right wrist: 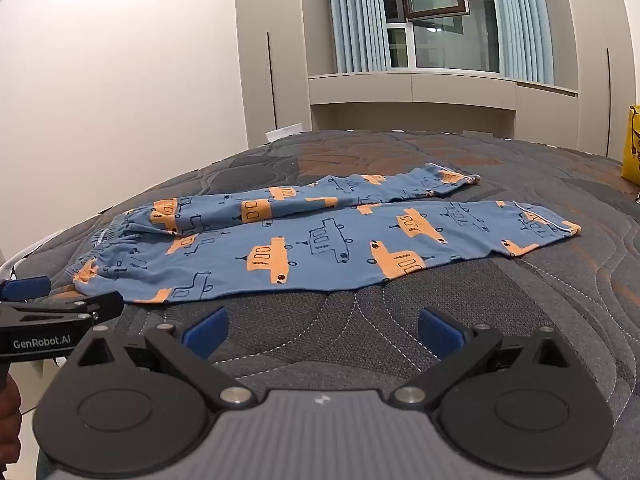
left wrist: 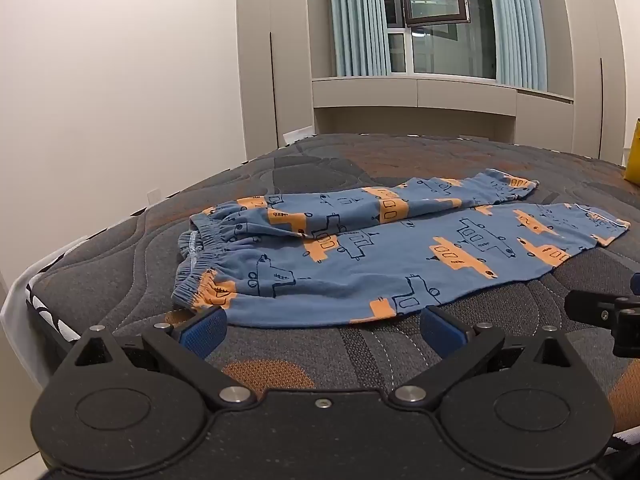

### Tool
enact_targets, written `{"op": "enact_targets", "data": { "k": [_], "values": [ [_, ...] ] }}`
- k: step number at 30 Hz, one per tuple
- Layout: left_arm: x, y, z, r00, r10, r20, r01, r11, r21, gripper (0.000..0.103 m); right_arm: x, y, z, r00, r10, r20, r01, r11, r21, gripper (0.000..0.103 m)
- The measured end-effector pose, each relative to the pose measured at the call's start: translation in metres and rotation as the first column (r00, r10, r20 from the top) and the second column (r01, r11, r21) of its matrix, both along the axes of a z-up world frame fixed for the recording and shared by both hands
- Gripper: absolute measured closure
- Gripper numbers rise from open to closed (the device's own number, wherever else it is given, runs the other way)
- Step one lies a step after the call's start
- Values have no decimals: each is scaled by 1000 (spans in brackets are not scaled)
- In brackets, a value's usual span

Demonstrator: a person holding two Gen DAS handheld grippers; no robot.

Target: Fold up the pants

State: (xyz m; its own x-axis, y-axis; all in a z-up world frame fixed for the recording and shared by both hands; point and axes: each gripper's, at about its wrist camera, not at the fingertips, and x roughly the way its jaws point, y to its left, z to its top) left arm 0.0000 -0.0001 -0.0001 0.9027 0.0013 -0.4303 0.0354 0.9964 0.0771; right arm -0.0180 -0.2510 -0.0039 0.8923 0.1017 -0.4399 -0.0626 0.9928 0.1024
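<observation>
Both your tongs stand apart and hold nothing: left gripper (left wrist: 323,330) at the near hem of the pants (left wrist: 384,248), right gripper (right wrist: 323,332) just before it, on the bare mattress (right wrist: 500,320).

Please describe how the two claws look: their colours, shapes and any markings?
Both claws, left and right, have black arms with silver pivot screws, round black housings and blue finger pads. The right base is ribbed grey; the left is flat black. White "GenRobot.AI" lettering marks the left claw's side.
</observation>
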Motion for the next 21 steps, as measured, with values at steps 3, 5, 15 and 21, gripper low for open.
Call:
{"op": "enact_targets", "data": {
  "k": [3, 5, 15, 21],
  "values": [
    [0, 0, 0, 1000, 0, 1, 0, 1000, -2, 1, 0, 0, 0, 1000, 0, -1, 0, 1000, -2, 0],
    [1, 0, -1, 1000, -1, -1, 1, 1000, -2, 1, 0, 0, 0, 1000, 0, 0, 0, 1000, -1, 0],
    [1, 1, -1, 1000, -1, -4, 1, 1000, -4, 1, -1, -1, -2, 1000, -1, -3, 1, 1000, -3, 0],
    [2, 1, -2, 1000, 0, -5, 0, 1000, -2, 0, -1, -1, -2, 1000, 0, -4, 0, 1000, -3, 0]
  ]
}}
